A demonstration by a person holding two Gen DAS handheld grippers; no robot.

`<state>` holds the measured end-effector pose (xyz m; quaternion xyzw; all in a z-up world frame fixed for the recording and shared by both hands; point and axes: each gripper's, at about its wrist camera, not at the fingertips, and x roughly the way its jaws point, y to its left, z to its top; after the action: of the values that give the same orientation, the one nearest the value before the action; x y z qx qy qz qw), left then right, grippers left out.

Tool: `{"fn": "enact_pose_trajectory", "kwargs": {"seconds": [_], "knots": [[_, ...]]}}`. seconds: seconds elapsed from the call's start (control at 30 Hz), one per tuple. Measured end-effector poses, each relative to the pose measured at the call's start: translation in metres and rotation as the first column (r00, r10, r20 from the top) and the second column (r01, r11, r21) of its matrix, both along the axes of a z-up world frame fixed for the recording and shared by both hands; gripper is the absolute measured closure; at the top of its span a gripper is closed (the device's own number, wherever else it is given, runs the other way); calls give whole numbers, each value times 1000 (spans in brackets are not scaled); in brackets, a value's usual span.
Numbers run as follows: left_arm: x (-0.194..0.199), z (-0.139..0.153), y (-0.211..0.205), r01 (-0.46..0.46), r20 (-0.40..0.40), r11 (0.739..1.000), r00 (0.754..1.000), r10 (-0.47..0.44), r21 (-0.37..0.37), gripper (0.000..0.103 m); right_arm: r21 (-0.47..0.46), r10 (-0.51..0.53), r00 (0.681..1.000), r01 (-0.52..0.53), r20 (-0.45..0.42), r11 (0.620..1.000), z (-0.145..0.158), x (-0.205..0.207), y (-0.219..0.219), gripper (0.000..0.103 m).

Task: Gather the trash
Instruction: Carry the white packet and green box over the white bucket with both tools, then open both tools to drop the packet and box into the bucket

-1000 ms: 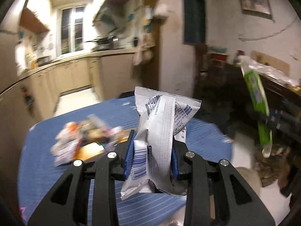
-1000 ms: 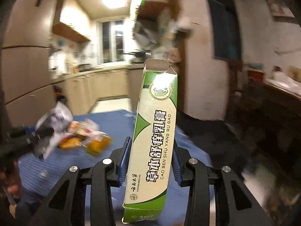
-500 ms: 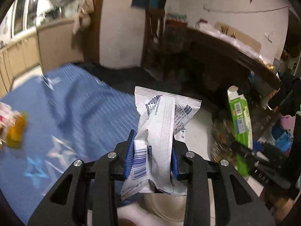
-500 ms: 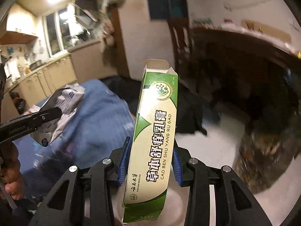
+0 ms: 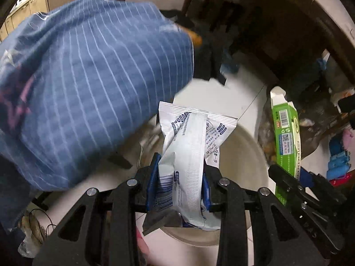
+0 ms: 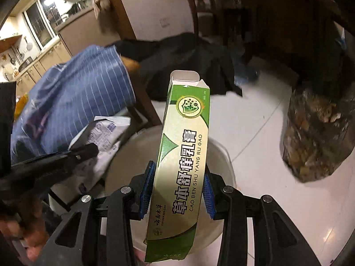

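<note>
Trash, two pieces, both above pale bin [image 5: 239, 155] on floor | desk [image 5: 88, 66] far left, striped cloth | left tongs [image 5: 179, 188] clamp white wrapper [image 5: 190, 146], upright for dropping | right tongs [image 6: 177, 190] clamp green carton [image 6: 184, 155], flap-end away, poised likewise

White glossy tile floor [image 6: 261, 133], thin grout lines. Blue striped tablecloth [image 5: 88, 77] hangs at 10 o'clock in the left view. Kitchen window [image 6: 42, 20] and beige cabinets [image 6: 51, 57] at 10–11 o'clock in the right view, brightly lit. White wall [image 6: 155, 6] at 12. Dark wooden furniture [image 6: 277, 22] at 1–2, dim.
</note>
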<state>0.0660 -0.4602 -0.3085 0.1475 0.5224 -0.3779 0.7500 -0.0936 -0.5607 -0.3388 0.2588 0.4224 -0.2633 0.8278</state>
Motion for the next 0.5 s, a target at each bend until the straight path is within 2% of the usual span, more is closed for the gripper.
{"fn": "enact_pose_trajectory", "kwargs": {"seconds": [0.17, 0.5], "knots": [[3, -9, 0, -26, -8, 1000, 1000, 26, 18, 72, 33, 9, 1000, -8, -15, 999, -17, -5, 7, 62], [-2, -12, -1, -23, -11, 999, 1000, 23, 23, 72, 40, 6, 1000, -6, -20, 999, -18, -6, 7, 61]]}}
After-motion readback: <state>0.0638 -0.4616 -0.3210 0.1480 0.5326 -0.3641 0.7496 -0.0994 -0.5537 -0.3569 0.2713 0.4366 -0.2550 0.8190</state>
